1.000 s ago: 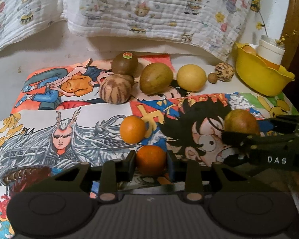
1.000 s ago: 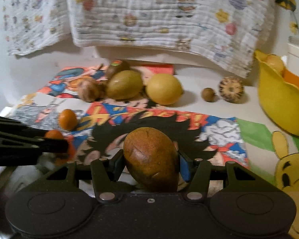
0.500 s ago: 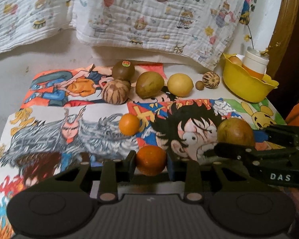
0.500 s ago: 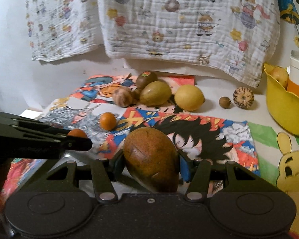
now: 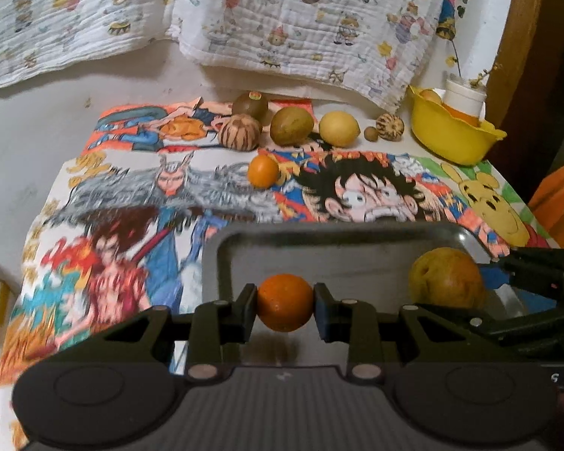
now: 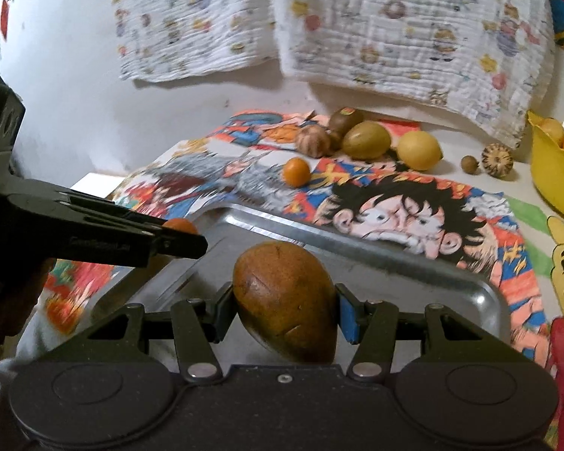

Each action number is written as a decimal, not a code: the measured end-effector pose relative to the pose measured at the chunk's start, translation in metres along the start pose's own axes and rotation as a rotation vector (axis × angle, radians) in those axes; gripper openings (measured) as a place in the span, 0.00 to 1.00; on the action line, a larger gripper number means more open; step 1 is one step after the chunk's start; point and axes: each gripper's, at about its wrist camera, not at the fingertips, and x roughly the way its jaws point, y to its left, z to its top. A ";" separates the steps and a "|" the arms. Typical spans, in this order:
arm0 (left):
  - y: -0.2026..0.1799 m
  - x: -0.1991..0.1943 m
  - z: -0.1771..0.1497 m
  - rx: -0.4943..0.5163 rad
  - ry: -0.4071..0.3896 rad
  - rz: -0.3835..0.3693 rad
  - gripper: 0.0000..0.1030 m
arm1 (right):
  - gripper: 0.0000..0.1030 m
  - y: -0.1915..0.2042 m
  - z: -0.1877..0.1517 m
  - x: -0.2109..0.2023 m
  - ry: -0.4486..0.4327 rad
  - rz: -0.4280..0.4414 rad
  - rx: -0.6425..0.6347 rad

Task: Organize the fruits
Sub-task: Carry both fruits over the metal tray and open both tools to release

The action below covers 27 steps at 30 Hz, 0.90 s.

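Note:
My left gripper (image 5: 285,307) is shut on a small orange (image 5: 285,307) and holds it above a metal tray (image 5: 319,248) at the near edge of the table. My right gripper (image 6: 285,314) is shut on a brown egg-shaped fruit (image 6: 285,300) above the same tray (image 6: 413,274). In the left wrist view the brown fruit (image 5: 447,278) sits to the right of the orange, held by the right gripper. In the right wrist view the left gripper comes in from the left with the orange (image 6: 182,225) partly hidden behind its fingers.
A second small orange (image 5: 263,171) lies on the cartoon cloth. Behind it stand a kiwi (image 5: 250,105), a striped brown fruit (image 5: 240,133), a green-brown fruit (image 5: 291,126), a lemon (image 5: 338,128) and two small round things. A yellow bowl (image 5: 451,139) is at the back right.
Both grippers have pulled back toward the near table edge with their fruits. The metal tray has come into view beneath them. The fruits on the cloth stay put.

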 end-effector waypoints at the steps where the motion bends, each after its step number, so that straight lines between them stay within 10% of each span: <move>1: 0.000 -0.003 -0.005 -0.002 0.000 0.001 0.34 | 0.55 0.002 -0.003 -0.001 0.004 0.002 -0.003; 27: -0.004 -0.032 -0.056 0.002 -0.023 0.013 0.35 | 0.56 0.031 -0.034 -0.011 0.016 0.006 -0.105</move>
